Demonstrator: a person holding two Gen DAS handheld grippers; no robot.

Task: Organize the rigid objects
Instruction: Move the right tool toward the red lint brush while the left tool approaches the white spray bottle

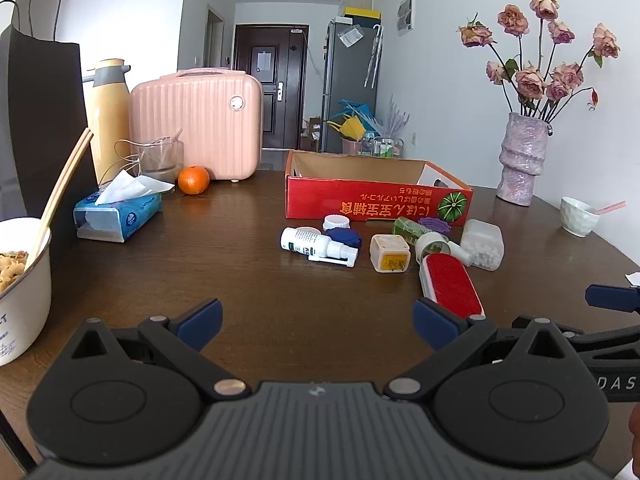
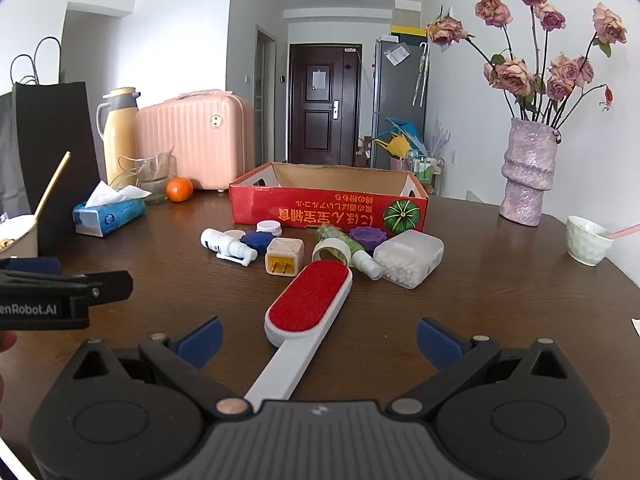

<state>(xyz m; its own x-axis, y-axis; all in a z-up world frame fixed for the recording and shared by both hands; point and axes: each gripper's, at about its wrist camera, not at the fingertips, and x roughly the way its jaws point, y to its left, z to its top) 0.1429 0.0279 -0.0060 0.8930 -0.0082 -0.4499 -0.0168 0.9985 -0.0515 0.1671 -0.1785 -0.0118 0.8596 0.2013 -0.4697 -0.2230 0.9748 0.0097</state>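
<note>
An open red cardboard box (image 1: 360,204) (image 2: 320,210) stands mid-table. Before it lie a white spray bottle (image 1: 310,245) (image 2: 224,245), a blue lens case (image 1: 344,238) (image 2: 258,240), a white cap (image 1: 336,222), a white plug adapter (image 1: 389,253) (image 2: 283,258), a green bottle (image 1: 410,227), a clear swab box (image 1: 482,244) (image 2: 410,258) and a red lint brush (image 1: 450,284) (image 2: 306,308). My left gripper (image 1: 318,326) is open over bare table. My right gripper (image 2: 318,342) is open, with the brush's white handle lying between its jaws, untouched.
At the left are a tissue pack (image 1: 116,212), an orange (image 1: 193,179), a pink case (image 1: 198,124), a thermos (image 1: 107,116), a black bag (image 1: 40,120) and a food bowl (image 1: 22,288). A vase of roses (image 1: 522,156) and a small cup (image 1: 578,216) stand right.
</note>
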